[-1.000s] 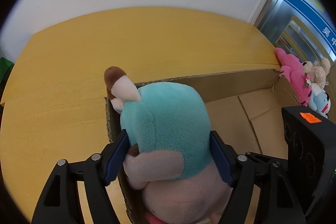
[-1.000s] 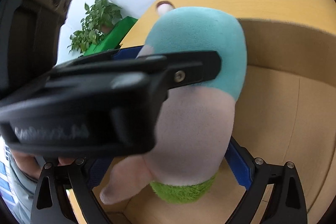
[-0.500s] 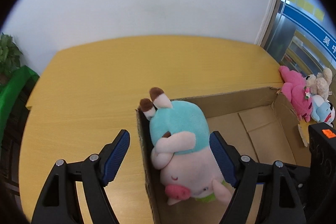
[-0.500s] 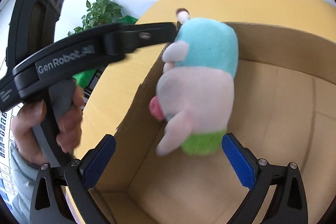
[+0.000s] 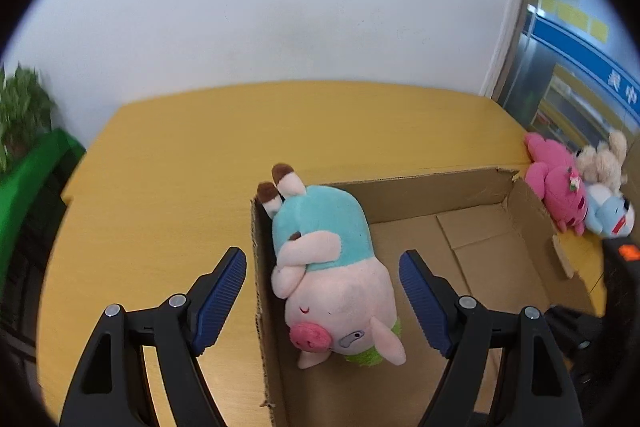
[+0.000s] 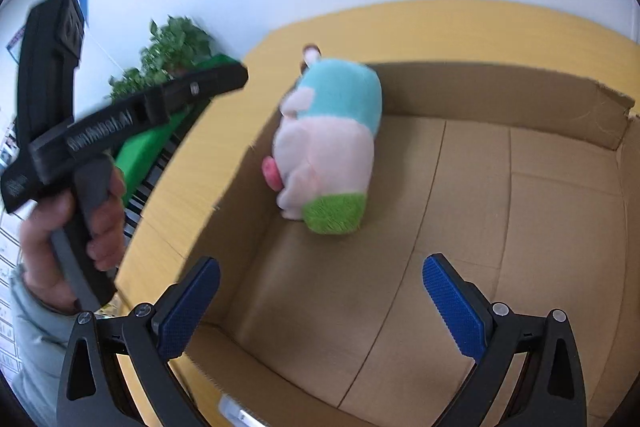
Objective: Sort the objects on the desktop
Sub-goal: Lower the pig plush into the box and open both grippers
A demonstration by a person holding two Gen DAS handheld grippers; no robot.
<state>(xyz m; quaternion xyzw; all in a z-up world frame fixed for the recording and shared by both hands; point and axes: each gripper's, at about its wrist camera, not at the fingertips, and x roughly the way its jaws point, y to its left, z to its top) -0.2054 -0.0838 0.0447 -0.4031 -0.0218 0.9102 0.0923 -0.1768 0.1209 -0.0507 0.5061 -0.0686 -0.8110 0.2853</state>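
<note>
Nearest in the left wrist view, the left tool (image 5: 322, 277) stands with its blue-padded jaws apart and nothing pressed between them; its left pad is over the counter (image 5: 168, 187), its right pad over the box (image 5: 424, 187). The right tool (image 6: 320, 301) likewise has its jaws spread wide and bare, hanging above the near part of the box floor.

Just past the left tool's pads lies the pig (image 5: 334, 275), a plush toy inside the cardboard box, against the left wall at the far left corner. It lies head toward the tools: pale pink face with shut eyes, a deeper pink snout, floppy pink ears and a fuzzy green patch at the head end. Its body is teal, one pink arm is folded across it, and two brown-tipped feet stick up over the box rim. No tool touches it.

In the right wrist view a hand (image 6: 76, 223) in a pale sleeve grips the left tool's handle, left of the box.

Farther right, beyond the box's far right corner, a pink plush (image 5: 556, 183), a cream plush (image 5: 604, 157) and a blue plush (image 5: 608, 215) lie together on the counter. At the far left is a plant (image 5: 20, 107).
</note>
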